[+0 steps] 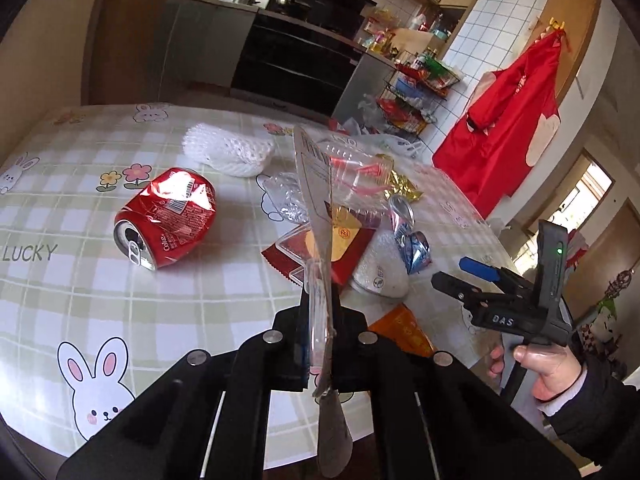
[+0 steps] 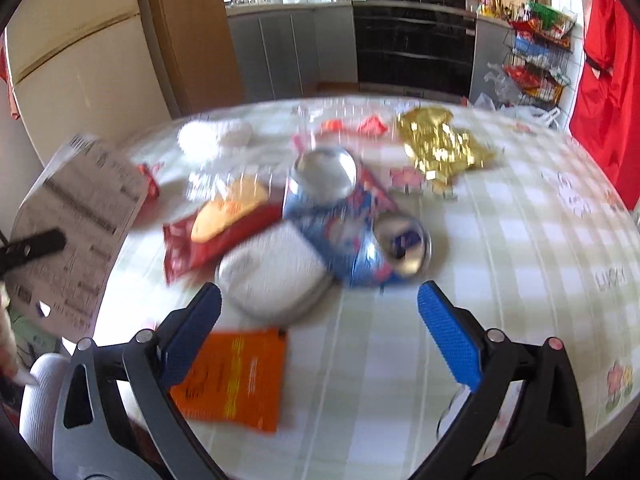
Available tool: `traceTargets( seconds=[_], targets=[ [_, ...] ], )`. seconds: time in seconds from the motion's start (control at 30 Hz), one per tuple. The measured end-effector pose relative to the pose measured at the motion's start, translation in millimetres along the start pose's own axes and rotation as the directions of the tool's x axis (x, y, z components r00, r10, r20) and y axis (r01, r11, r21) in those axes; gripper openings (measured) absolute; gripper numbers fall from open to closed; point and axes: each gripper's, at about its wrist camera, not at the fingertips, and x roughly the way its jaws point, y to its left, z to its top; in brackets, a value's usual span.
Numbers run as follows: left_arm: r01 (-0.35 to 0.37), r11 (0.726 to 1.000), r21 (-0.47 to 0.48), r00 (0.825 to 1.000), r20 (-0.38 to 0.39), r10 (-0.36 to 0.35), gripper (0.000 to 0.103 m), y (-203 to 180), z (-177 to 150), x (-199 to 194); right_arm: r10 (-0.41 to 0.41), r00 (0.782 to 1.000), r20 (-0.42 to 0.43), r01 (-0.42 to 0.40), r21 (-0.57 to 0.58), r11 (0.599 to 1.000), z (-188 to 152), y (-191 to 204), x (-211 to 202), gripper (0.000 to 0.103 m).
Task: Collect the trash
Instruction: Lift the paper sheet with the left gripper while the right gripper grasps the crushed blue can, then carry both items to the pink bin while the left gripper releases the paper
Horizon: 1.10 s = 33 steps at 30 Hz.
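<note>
From your left wrist camera, your left gripper (image 1: 320, 344) is clamped on a clear plastic package (image 1: 316, 216) with a printed label, held edge-on so it stands upright and cuts the view down the middle. Behind it on the table (image 1: 160, 312) lies the trash: a crushed red cola can (image 1: 168, 224) toward the left edge, a white foam fruit net (image 1: 230, 150) near the far edge, and a red snack wrapper (image 1: 344, 248), a white round lid (image 1: 382, 272) and a crushed blue can (image 1: 414, 240) partly hidden by the held package. An orange sachet (image 1: 404, 332) sits near the right edge. Your right gripper (image 1: 472, 276) hangs just off that edge.

From your right wrist camera, which is blurred, your right gripper (image 2: 320, 336) has its blue pads (image 2: 450, 340) spread wide, holding nothing. Between and just beyond them lie the white round lid (image 2: 276, 280) and the crushed blue can (image 2: 360, 236), touching each other. The orange sachet (image 2: 236, 376) lies at the near edge beside the left pad. The red snack wrapper (image 2: 212, 236) sits left of the can, a gold foil wrapper (image 2: 444, 148) farther back, the foam net (image 2: 212, 136) near the far edge. The labelled package (image 2: 72, 236) hangs off the table's left edge.
</note>
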Motion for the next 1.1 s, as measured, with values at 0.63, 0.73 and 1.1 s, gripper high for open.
traceTargets(
  seconds=[0.63,0.73,1.1],
  targets=[
    [-0.014,0.996,-0.09,0.999,0.046,0.018,0.007,17.1,-10.5,-10.3,-0.045,0.995,-0.093,0.044,-0.02,0.999,47.0,-5.4,86.5,0.078],
    [-0.006,0.996,-0.09,0.999,0.046,0.011,0.007,14.9,-13.6,-10.1,-0.046,0.994,-0.101,0.041,-0.047,0.998,49.3,-3.2,87.5,0.077],
    [-0.006,0.997,-0.082,0.999,0.052,0.011,0.007,8.0,-16.8,-15.9,0.015,1.0,0.006,-0.015,-0.051,0.999,45.7,-0.7,37.6,0.051]
  ],
)
